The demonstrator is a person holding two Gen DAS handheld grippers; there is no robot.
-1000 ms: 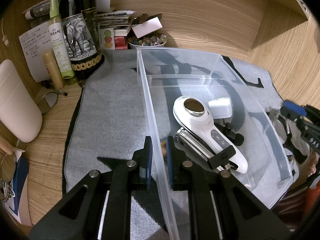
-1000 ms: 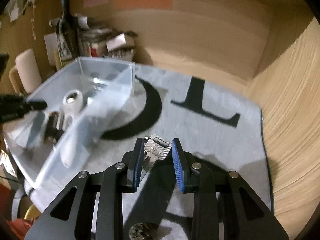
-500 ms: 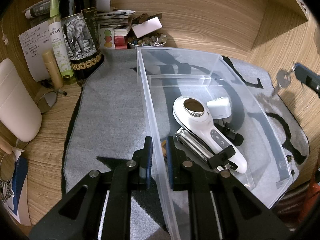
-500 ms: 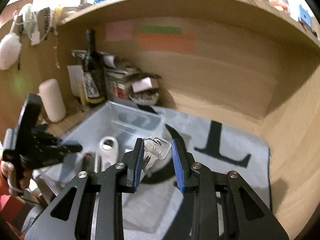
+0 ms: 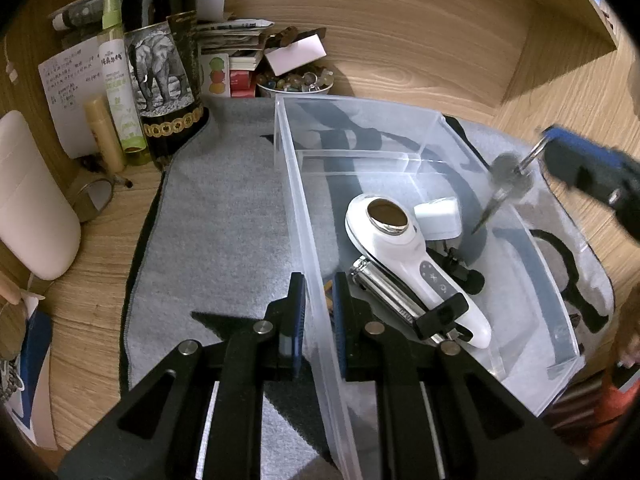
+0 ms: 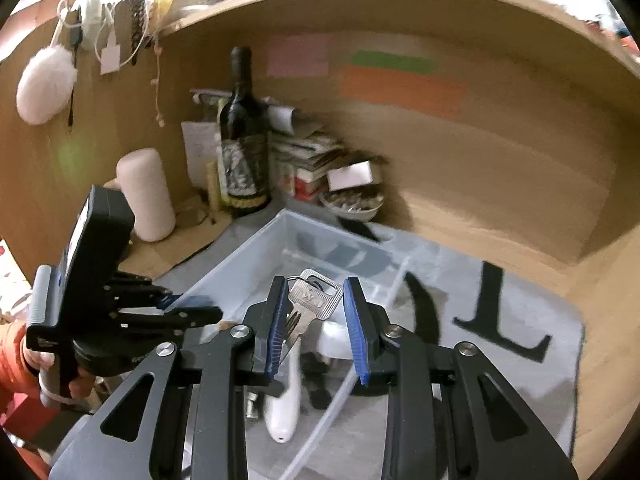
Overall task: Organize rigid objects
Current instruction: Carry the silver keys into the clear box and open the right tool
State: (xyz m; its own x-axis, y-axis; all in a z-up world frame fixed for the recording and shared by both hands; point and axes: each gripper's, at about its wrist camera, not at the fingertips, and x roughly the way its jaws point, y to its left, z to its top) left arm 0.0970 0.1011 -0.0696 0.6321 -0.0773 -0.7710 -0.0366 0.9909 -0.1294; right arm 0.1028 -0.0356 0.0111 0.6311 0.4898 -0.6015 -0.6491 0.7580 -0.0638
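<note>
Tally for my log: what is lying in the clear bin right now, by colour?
White: 2 (handheld device, small box)
Silver: 1 (metal tool)
Black: 2 (clip, knobbed piece)
Total: 5 in the clear bin; the keys in the right gripper are not counted, as they are not yet inside.

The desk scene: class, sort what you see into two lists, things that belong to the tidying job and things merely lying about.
Part of the job:
- keys, hanging in the right tool
- clear bin, its wall pinched by the left tool
- white handheld device in the bin
- small white box in the bin

Lying about:
- wine bottle
- bowl of beads
- green spray bottle
- stacked papers
</note>
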